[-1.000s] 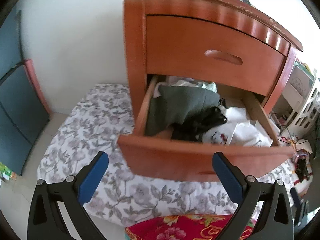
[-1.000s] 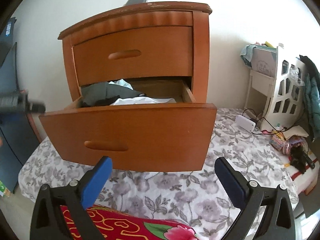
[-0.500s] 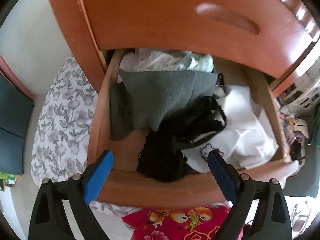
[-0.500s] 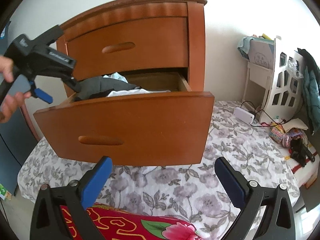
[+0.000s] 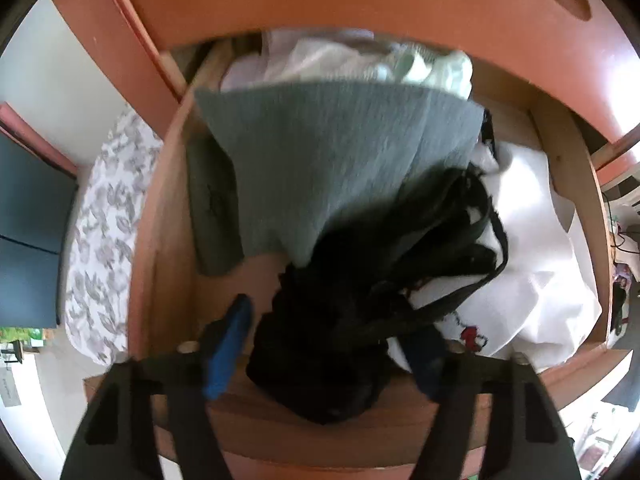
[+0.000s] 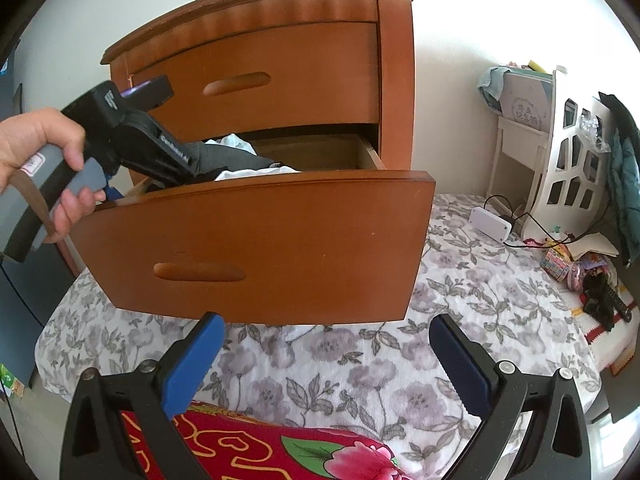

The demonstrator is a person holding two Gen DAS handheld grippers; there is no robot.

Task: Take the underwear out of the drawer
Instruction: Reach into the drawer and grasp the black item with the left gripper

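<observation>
Left wrist view: the left gripper (image 5: 324, 350) points down into the open drawer (image 5: 168, 216), its jaws closing around the black underwear (image 5: 340, 344) bunched between them at the near wall; the pads are not clearly pressing yet. One grey knit (image 5: 320, 160) and one white garment (image 5: 532, 240) lie beyond. The underwear looks light, soft and limp, best pinched mid-bunch, though its straps may drag

Right wrist view: the right gripper (image 6: 324, 364) hangs spread and empty before the drawer front; two drawers show, one open

Black underwear (image 5: 332, 344), crumpled, prob. lacy, at open drawer (image 5: 168, 216) front
</observation>
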